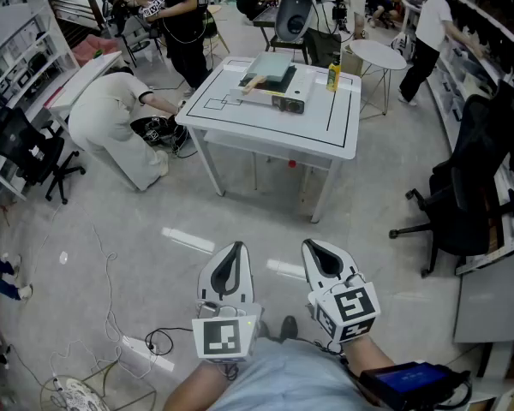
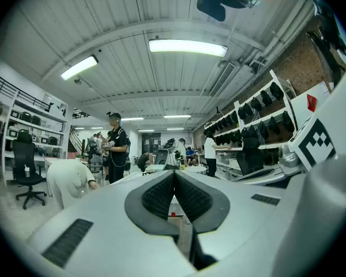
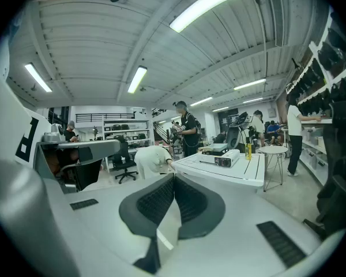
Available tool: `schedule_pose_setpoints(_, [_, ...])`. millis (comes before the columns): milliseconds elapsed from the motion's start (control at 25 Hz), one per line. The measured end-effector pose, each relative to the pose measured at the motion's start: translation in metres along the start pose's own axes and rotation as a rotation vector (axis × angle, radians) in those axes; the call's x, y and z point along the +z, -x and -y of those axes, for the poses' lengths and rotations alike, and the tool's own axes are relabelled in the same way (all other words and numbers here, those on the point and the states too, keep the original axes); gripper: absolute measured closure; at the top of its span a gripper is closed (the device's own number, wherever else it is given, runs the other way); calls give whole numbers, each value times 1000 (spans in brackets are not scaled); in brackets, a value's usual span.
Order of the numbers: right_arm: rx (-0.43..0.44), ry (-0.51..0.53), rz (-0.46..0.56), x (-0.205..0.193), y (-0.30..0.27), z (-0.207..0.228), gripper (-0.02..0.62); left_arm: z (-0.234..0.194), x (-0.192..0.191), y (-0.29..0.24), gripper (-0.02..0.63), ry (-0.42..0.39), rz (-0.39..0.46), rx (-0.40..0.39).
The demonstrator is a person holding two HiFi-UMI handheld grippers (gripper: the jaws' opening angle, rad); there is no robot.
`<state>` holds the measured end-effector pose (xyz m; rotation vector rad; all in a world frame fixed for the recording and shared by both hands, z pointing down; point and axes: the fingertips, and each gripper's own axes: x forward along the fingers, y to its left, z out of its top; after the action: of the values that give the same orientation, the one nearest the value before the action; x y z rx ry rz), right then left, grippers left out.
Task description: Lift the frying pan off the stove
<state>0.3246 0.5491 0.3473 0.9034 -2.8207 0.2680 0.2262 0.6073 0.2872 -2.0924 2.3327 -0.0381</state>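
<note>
The pale floor took up most of our head view. On it, well ahead of us, stood a white table marked with black lines. A black office chair stood off to its right, beside the shelves. At the table's left corner a person in white was bent low over something dark on the floor. A small round side table stood just beyond the table's far right corner.

Close in front of us we held the two grippers side by side, near each other but apart, both well short of the table. The left gripper pointed level, and its own view showed its ribbed dark pads pressed together with nothing between them. The right gripper dipped slightly. Its jaws were also fully closed on nothing, and its view looked toward the table.

On the table sat the white stove, towards the far side. A flat, square, greenish thing, which we took for the pan, lay on the stove with its pale handle pointing left. We could not make out finer detail from there. A yellow bottle stood upright just right of the stove. Down by our left, a white power strip lay among loose cables.
</note>
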Motion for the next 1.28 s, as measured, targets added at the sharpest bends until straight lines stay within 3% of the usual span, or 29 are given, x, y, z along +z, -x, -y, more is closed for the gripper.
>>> schedule_pose_setpoints(400, [7,-20,1,-3,7,11,548,12,-4,-1,588,19,-10,6])
schedule_pose_setpoints(800, [25,-47,-35,-23,-8,27,546,9,-33,-10,588,39,-62,46])
schedule_pose_setpoints(1280, [50,-76,-103,-16,-126,64,545,-54,-52,-120,588,64,-103,55])
